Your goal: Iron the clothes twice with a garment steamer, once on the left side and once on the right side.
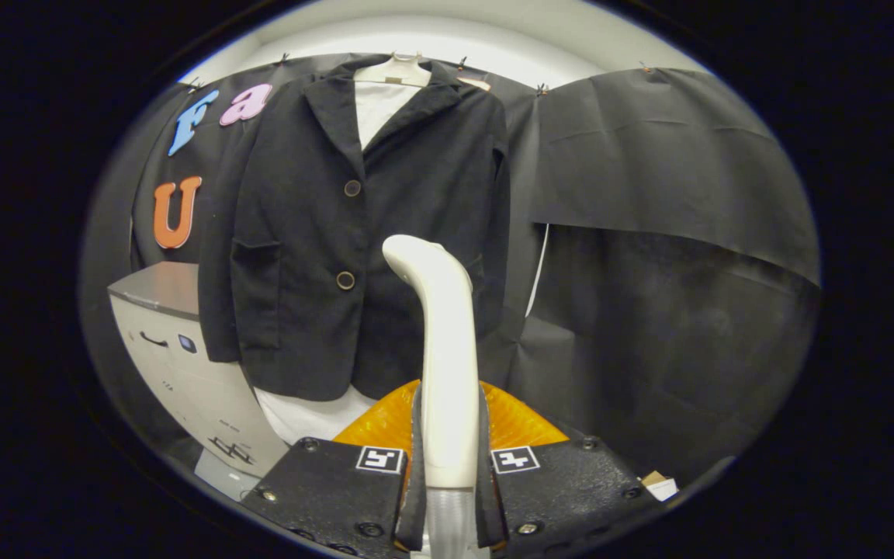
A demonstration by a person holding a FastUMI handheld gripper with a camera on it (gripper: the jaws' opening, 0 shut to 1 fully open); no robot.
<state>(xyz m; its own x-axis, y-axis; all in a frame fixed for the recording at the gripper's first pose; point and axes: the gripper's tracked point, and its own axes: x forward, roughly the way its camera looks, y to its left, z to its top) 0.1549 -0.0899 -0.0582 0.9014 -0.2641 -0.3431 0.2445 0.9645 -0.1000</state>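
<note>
Off to the side there's a light grey cabinet point(183, 349) with a dark handle, black cloth point(664, 233) draped behind, and a small cardboard scrap point(658, 485).

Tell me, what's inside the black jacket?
A white shirt shows at the black jacket's open collar and below its hem; the buttoned front hides the middle. The gripper is shut on the steamer's handle.

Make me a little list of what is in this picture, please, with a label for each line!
tool: white steamer, standing upright between the fingers
gripper: shut on the steamer's handle
clothes: dark jacket on a hanger, beyond the steamer
under the jacket: white shirt
buttons: two showing, both done up
beside the jacket: pale cabinet
steamer and jacket: cannot tell if touching
</note>
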